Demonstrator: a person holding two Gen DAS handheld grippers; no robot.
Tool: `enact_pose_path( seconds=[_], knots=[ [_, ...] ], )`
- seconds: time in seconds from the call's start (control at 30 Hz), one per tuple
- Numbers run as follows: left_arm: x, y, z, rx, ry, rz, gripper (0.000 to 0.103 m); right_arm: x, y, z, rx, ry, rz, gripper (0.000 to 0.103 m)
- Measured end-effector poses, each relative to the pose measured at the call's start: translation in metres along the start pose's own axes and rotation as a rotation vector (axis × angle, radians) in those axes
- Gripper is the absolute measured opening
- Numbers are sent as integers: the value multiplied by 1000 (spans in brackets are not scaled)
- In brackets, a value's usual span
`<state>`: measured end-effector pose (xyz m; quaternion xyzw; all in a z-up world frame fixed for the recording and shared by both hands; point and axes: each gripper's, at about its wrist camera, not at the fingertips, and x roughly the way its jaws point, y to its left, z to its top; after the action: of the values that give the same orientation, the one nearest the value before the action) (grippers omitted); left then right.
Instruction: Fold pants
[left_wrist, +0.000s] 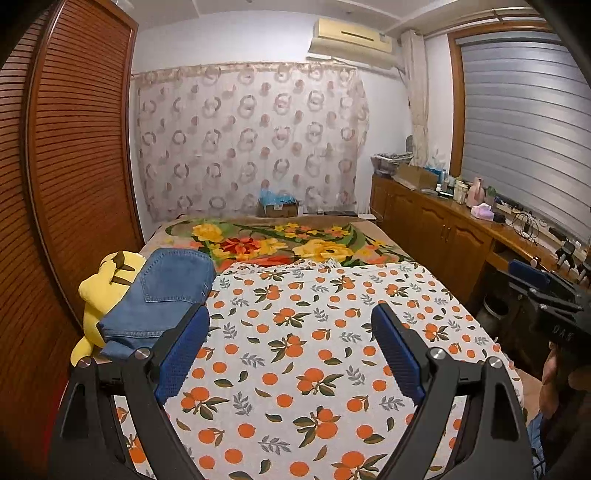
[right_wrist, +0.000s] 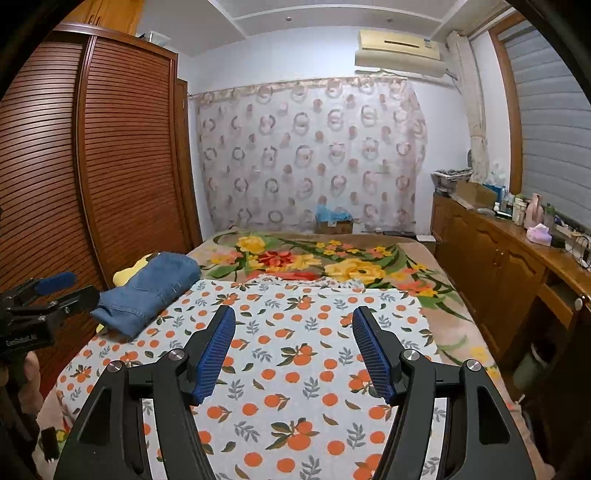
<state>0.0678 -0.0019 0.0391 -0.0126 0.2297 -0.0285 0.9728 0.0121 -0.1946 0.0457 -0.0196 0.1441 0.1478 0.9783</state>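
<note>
Pants (left_wrist: 162, 295) sit folded at the bed's far left, resting against a yellow plush toy (left_wrist: 99, 295), clear of the orange-print sheet (left_wrist: 314, 350). We hold both the left gripper (left_wrist: 290, 350) and right gripper (right_wrist: 293, 350) released and empty over the sheet, so the fold looks finished.

Blue denim pants (left_wrist: 162, 291) lie on an orange-fruit-print white sheet (left_wrist: 295, 354) beside a yellow plush toy (left_wrist: 99, 291).

One folded pair of jeans (left_wrist: 162, 295), one yellow plush toy (left_wrist: 107, 288), two tongs (left_wrist: 290, 350).
</note>
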Motion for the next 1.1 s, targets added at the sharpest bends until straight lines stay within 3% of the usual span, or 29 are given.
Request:
enact_pose_path(
  seconds=[1.1],
  knots=[
    [-4,-2,-1,1,1,1,90,16,-9,-6,-2,-14,-5,68]
  ],
)
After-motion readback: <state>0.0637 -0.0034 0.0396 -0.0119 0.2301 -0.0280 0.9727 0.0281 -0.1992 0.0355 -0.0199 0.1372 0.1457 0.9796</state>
